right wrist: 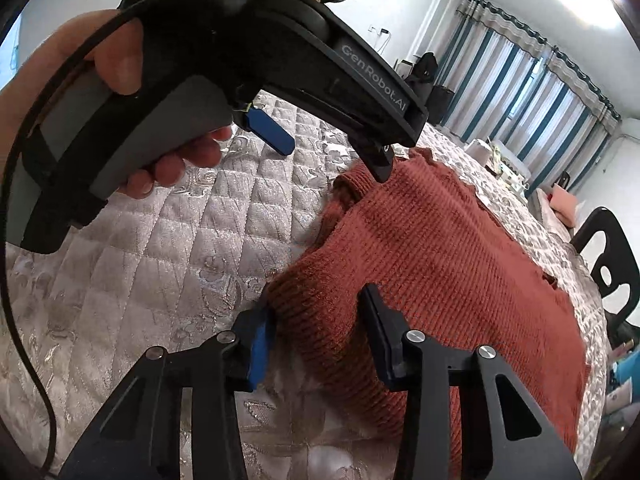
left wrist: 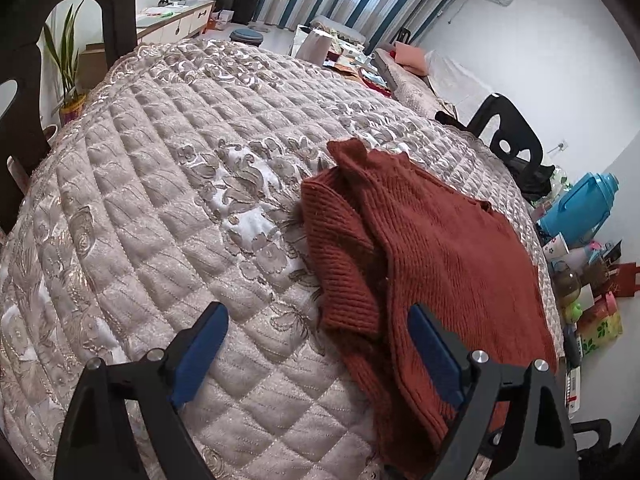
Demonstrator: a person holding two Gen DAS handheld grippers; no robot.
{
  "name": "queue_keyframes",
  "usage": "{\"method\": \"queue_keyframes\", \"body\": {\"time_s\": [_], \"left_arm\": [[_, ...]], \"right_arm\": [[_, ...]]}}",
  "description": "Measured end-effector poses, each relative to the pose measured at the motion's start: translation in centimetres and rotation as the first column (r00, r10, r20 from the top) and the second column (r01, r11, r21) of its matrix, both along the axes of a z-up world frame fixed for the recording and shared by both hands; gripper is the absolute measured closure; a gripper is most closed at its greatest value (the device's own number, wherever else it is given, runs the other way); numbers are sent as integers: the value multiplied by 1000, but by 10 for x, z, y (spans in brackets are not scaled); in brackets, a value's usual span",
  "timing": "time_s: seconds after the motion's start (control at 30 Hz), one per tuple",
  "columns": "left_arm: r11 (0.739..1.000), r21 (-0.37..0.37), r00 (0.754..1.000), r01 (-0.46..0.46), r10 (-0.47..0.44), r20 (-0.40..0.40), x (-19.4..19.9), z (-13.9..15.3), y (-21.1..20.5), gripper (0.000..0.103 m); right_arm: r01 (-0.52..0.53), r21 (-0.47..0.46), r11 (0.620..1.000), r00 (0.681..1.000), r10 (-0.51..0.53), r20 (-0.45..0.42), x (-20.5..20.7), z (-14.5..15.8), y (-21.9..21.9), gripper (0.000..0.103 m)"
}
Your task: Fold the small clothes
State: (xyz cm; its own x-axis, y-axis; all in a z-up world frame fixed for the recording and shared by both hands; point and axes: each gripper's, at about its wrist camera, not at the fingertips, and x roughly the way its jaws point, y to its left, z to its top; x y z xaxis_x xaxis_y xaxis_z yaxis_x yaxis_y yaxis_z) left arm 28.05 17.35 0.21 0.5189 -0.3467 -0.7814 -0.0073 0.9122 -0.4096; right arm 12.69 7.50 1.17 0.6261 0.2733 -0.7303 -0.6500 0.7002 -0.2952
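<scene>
Left hand-held gripper [left wrist: 316, 344] hangs wide open over the rust knit sweater [left wrist: 432, 248], its blue pads touching nothing. Right hand-held gripper [right wrist: 316, 332] stands half closed astride a folded edge of the sweater; whether its pads press cannot be told. Sweater lies on a quilted floral table [left wrist: 160, 200]. Black chairs [left wrist: 508, 136] flank it; a blue thermos [left wrist: 580, 204] stands beyond. "GenRobot.AI" marks the left tool.
</scene>
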Motion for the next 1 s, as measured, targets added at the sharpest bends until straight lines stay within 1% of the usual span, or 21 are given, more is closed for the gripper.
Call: {"method": "queue_keyframes", "body": {"time_s": [0.17, 0.43, 0.47, 0.5, 0.53, 0.6, 0.7, 0.77, 0.9, 1.0], "left_arm": [[1000, -5, 1000, 2, -2, -8, 5, -2, -1, 10], [1000, 7, 1000, 10, -10, -14, 9, -3, -5, 10], [1000, 8, 1000, 13, -13, -15, 9, -3, -5, 10], [1000, 7, 1000, 13, -13, -15, 9, -3, -5, 10], [1000, 3, 1000, 11, -11, -19, 10, -3, -4, 10], [1000, -18, 1000, 9, -10, -21, 11, -3, -2, 7], [997, -75, 999, -6, 4, -33, 14, -5, 4, 4], [995, -99, 999, -15, 11, -43, 16, -5, 7, 4], [994, -108, 999, -16, 11, -49, 16, -4, 8, 4], [996, -93, 999, -4, -1, -48, 16, -4, 7, 4]], "right_arm": [[4, 5, 1000, 1000, -4, -6, -1, 0, -1, 69], [2, 6, 1000, 1000, -2, -7, -2, -1, 0, 70], [3, 7, 1000, 1000, -3, -9, -2, 0, -1, 72], [5, 6, 1000, 1000, -5, -6, -2, -1, -1, 78], [11, 4, 1000, 1000, -11, -1, -2, -1, -1, 80], [17, 27, 999, 1000, -17, -9, 1, 2, -6, 85], [33, 78, 996, 999, -31, -20, 3, 8, -14, 86], [38, 99, 994, 999, -36, -25, 4, 11, -19, 86], [41, 124, 991, 999, -39, -20, 7, 14, -24, 87], [41, 151, 988, 999, -37, -28, 6, 18, -26, 87]]}}
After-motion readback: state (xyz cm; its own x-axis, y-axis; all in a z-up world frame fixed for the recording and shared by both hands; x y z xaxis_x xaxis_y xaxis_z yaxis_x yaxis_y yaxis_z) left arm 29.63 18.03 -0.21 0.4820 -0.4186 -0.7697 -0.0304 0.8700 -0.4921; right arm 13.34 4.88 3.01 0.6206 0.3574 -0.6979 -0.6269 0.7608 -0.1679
